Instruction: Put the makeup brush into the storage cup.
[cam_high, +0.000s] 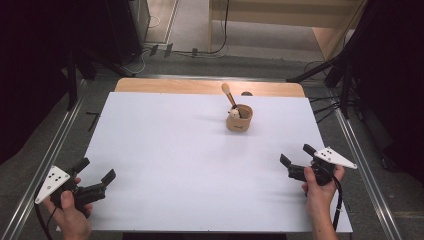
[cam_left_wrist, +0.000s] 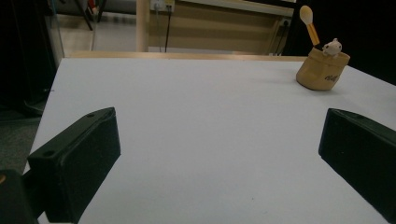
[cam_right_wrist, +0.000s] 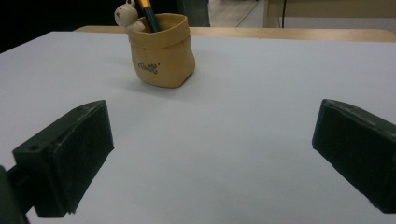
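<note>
Left tongs near the front left corner of the white tabletop, jaws spread wide, nothing between them. Right tongs near the front right edge, jaws likewise wide apart and empty. Each is held in one hand, low over the surface.

Tan holder stands upright on the far right-centre of the tabletop, well apart from both tongs, nearer the right ones. A wooden-handled brush stands in it, leaning toward the far left. A small white figurine sits on its rim.
</note>
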